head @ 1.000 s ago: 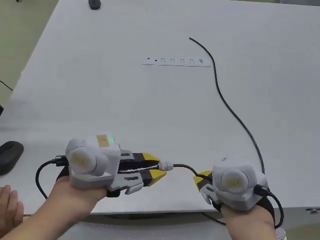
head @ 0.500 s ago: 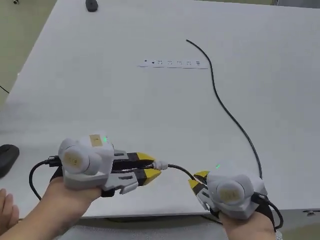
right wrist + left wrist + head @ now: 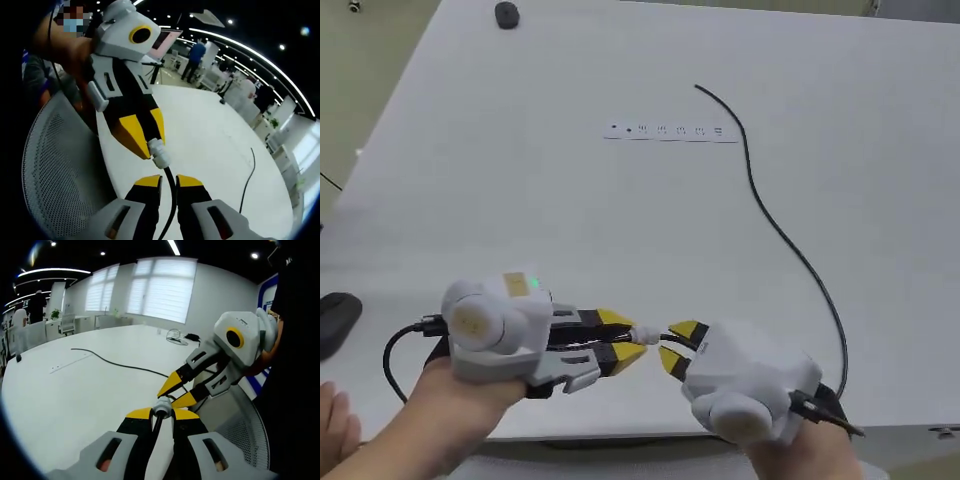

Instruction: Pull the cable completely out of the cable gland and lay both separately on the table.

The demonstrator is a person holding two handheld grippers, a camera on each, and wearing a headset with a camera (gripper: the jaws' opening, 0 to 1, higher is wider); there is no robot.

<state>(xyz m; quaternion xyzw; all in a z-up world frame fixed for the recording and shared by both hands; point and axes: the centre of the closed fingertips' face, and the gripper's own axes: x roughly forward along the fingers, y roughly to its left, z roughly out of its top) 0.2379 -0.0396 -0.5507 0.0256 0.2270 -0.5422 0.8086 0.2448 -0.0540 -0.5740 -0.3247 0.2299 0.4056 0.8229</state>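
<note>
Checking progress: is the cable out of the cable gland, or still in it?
Still in: the black cable runs out of the white cable gland held in the left tongs.

Bright even light on white table (image 3: 570, 220), soft shadows, ceiling strips (image 3: 172, 246) glaring, fisheye edges bent

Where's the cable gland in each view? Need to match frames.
Head view: cable gland low centre, between the two sets of yellow jaws.
Left gripper view: gland low centre, pinched in that view's own jaws.
Right gripper view: gland centre, just beyond that view's own jaws.
Shared landmark: black cable curving over the white table.
</note>
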